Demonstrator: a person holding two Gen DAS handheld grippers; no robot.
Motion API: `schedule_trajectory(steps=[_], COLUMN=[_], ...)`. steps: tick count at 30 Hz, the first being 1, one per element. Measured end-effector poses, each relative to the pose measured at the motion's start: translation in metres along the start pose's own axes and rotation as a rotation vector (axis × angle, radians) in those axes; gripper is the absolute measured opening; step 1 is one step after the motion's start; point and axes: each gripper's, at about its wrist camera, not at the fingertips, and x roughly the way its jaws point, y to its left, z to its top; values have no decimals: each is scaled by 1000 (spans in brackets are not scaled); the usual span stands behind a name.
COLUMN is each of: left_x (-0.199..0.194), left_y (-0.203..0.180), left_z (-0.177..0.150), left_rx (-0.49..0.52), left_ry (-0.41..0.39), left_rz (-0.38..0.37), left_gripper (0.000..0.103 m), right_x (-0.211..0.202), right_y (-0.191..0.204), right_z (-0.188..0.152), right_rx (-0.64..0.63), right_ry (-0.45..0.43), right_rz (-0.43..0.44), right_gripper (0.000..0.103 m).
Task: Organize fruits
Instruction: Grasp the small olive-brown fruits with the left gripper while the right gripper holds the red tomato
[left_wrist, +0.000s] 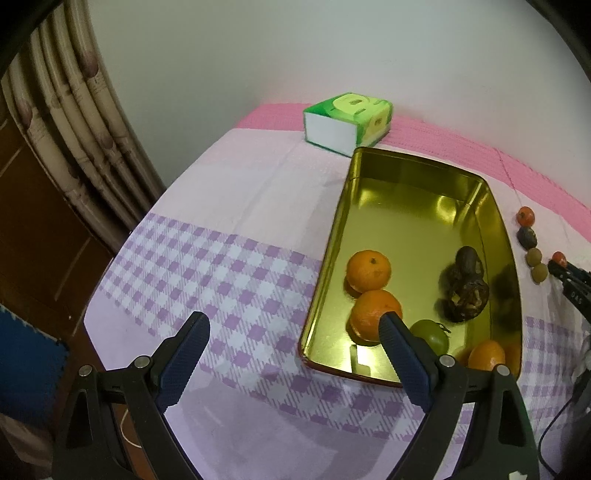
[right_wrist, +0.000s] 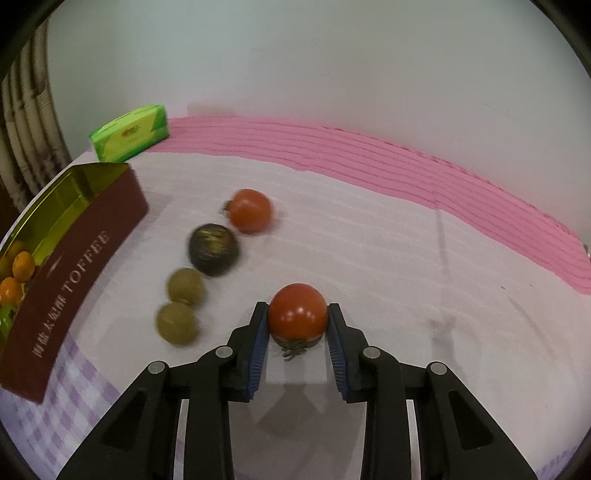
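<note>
A gold-lined toffee tin (left_wrist: 391, 192) lies on the table; in the right wrist view its maroon wall (right_wrist: 77, 273) is at the left. In it lie oranges (left_wrist: 368, 275), a green fruit (left_wrist: 430, 336) and a dark brown fruit (left_wrist: 466, 291). My left gripper (left_wrist: 295, 334) is open and empty, above the tin's near-left corner. My right gripper (right_wrist: 297, 317) is shut on a red tomato (right_wrist: 297, 314), right of the tin. On the cloth beside it lie a second red tomato (right_wrist: 250, 209), a dark fruit (right_wrist: 213, 254) and two olive-green fruits (right_wrist: 185, 286).
A green tissue pack (left_wrist: 347, 122) stands at the back, by the white wall. The cloth is checked purple and white with a pink band (right_wrist: 369, 158) along the back. A curtain (left_wrist: 74, 129) hangs past the table's left edge.
</note>
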Motion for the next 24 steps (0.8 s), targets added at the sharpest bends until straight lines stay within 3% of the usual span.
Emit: schedule_trajectory(steps=[10, 24], left_x=[-17, -22], left_y=[-42, -173], left_z=[3, 26], left_rx=[64, 207], left_ry=[-12, 7], left_rz=[-88, -298], left_gripper=[91, 91], right_x=[-3, -7], right_y=[-53, -83], right_z=[-8, -17], right_rx=[66, 112], right_ry=[2, 4], right_rz=[-54, -64], right_gripper=[32, 32])
